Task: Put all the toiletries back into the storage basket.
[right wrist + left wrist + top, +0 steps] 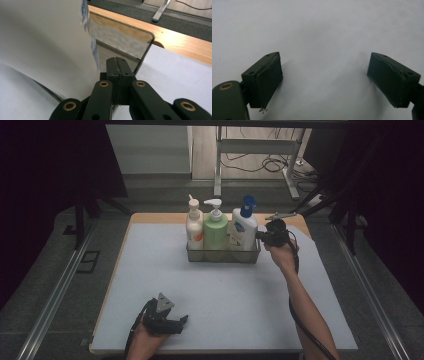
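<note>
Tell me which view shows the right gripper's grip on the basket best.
The right gripper view: the right gripper has its jaws shut on the basket rim, beside the white bottle. The high view shows the gripper at the basket's right end, too small to judge contact. The left gripper view faces bare mat.

Wooden table (150, 217), pale grey mat (220, 295) covering it, wire basket (223, 255) on mat

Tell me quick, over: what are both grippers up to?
Right gripper shut on basket rim, beside white bottle. Left gripper open, idle over the mat. Three bottles upright in basket. Nothing in the way.
</note>
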A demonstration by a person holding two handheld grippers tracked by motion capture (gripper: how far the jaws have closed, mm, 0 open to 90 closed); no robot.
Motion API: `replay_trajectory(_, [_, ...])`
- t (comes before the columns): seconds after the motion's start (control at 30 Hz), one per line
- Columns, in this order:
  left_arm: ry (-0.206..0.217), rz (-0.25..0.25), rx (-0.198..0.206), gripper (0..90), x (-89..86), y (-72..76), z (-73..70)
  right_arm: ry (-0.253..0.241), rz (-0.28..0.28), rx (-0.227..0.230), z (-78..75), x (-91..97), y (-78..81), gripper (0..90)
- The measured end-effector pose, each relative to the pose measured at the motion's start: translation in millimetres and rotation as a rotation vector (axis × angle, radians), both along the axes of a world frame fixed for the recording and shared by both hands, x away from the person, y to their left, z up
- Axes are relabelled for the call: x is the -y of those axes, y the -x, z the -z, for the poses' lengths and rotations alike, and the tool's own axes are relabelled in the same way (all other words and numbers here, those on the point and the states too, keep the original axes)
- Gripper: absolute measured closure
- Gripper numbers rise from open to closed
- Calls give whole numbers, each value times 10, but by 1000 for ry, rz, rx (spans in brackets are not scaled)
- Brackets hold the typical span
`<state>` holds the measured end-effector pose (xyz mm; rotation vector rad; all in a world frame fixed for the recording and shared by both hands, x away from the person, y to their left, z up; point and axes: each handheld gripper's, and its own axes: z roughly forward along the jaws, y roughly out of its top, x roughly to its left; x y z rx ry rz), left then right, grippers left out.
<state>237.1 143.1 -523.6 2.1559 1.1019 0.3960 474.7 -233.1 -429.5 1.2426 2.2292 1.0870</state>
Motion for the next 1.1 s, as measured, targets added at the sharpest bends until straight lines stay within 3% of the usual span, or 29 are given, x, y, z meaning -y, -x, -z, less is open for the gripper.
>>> replay_trajectory(0.47, [-1, 0, 0, 124, -1, -1, 0, 6, -9, -49, 173, -83, -51, 895])
replay_trajectory(1.1, [-3, 1, 1, 124, -2, -2, -1, 5, -35, -78, 262, -158, -28, 895])
